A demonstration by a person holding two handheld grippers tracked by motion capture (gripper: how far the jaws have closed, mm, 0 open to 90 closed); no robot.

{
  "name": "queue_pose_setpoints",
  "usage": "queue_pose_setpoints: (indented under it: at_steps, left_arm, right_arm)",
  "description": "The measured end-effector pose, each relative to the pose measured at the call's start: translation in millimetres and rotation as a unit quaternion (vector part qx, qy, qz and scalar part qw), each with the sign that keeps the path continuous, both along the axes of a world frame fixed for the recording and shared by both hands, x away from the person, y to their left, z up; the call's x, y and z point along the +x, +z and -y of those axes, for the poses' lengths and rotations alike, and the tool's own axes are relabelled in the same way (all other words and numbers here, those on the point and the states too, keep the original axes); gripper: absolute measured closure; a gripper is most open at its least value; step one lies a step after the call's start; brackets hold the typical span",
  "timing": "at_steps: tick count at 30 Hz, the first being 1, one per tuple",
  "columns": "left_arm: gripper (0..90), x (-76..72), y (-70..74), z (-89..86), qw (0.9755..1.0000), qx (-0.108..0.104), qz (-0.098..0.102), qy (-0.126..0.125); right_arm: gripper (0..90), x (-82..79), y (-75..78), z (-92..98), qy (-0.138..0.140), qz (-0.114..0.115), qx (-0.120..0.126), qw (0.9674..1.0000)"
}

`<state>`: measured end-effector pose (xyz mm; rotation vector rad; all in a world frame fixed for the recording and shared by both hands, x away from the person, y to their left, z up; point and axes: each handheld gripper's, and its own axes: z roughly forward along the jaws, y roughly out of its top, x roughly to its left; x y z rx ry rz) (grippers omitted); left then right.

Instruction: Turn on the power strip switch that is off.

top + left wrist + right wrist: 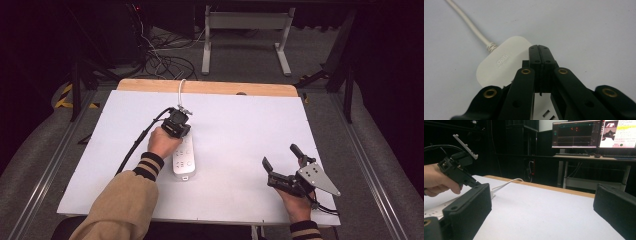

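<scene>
White table [240, 125] with a wooden strip along the far edge. White power strip [183, 157] lying flat left of centre, long axis running near to far, its white cord [181, 90] heading off over the far edge.

Left gripper [176, 125] parked right over the far end of the power strip, pointing down at it. Left hand [162, 141] wrapped around the handle, striped cuff and tan sleeve coming in from the near left. From the left gripper view: jaws pressed flat together, nothing between them, tips [539, 50] sitting over the rounded end of the strip [499, 65] next to where the cord [471, 26] plugs in. Can't tell if the tips actually touch the plastic or just hang above it. Socket slots peeking out at the bottom between the arms.

Right gripper [280, 157] well apart from all that, at the near right of the table, held in the right hand [295, 202] with the grey three-cornered plate on top. Jaws spread wide, holding nothing. Same story in the right gripper view: one black pad [470, 207] on the left, the other far off on the right, bare table between. Also there: the left hand [436, 181] with its gripper over the strip, and lit monitors [576, 135] on a desk at the back.
</scene>
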<state>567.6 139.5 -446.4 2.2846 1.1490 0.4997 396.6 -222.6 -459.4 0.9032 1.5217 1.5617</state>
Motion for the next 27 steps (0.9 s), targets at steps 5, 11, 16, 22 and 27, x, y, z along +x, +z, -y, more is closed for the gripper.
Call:
queue_pose_setpoints:
  at_steps: [5,11,16,22,27]
  left_arm:
    - [90.0,0.5,-0.1,-0.8,1.0000,-0.002,-0.002,-0.001]
    - [90.0,0.9,-0.3,-0.8,1.0000,-0.001,-0.004,-0.003]
    - [90.0,-0.5,-0.4,1.2,1.0000,0.003,-0.004,-0.001]
    - [90.0,-1.0,-1.2,1.0,1.0000,0.002,-0.002,0.002]
    - [90.0,-1.9,-3.8,-2.2,0.9999,-0.013,0.003,0.004]
  right_arm:
    - [2.2,0.0,0.0,0.1,0.000,0.000,0.000,1.0000]
    - [2.2,0.0,0.1,0.2,-0.001,0.000,0.000,1.0000]
    - [2.2,-1.0,0.8,0.4,-0.002,0.000,0.002,1.0000]
    - [2.2,-1.5,1.1,0.6,-0.003,0.003,0.001,1.0000]
    - [2.2,-2.2,1.6,0.5,-0.002,0.004,0.004,1.0000]
